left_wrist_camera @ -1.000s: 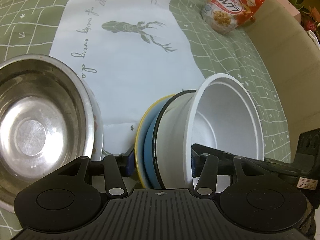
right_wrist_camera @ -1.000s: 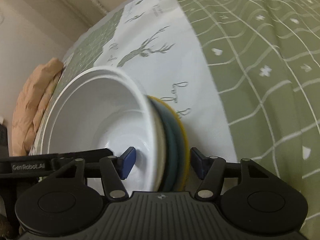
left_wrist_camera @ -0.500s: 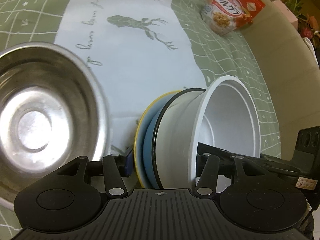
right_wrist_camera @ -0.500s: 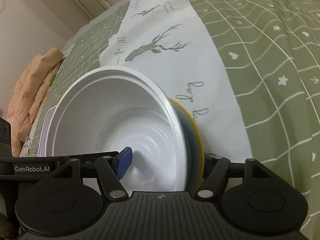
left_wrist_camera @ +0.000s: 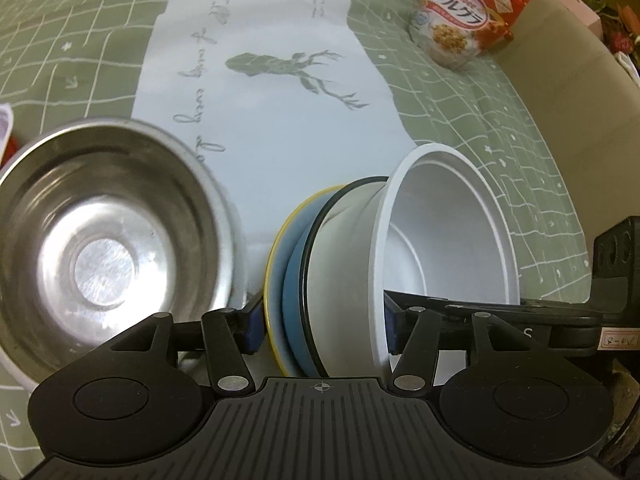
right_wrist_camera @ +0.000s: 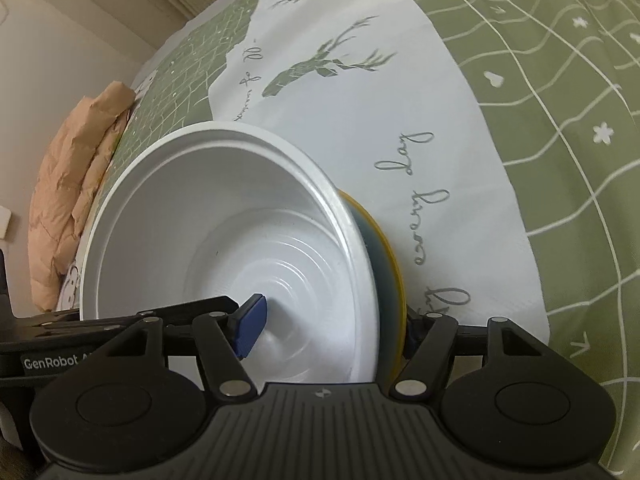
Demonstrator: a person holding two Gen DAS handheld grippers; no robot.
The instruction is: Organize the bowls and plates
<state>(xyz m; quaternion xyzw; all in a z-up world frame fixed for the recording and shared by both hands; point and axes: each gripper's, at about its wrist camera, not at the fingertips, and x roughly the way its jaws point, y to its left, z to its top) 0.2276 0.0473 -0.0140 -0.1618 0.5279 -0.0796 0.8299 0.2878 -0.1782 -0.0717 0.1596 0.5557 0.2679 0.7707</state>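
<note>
We see the tilted dish stack [left_wrist_camera: 320,280] between both grippers' fingers: left gripper [left_wrist_camera: 322,326] opening, released; right gripper [right_wrist_camera: 332,330] closing, contact unclear.

Left claw [left_wrist_camera: 322,324] opening; right claw [right_wrist_camera: 332,326] closing.

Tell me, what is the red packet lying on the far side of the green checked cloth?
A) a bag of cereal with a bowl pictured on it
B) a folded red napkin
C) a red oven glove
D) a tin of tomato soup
A: in the left wrist view the red packet shows a printed bowl of cereal and a brand label, and it lies on the green checked cloth beyond the stacked dishes.
</note>
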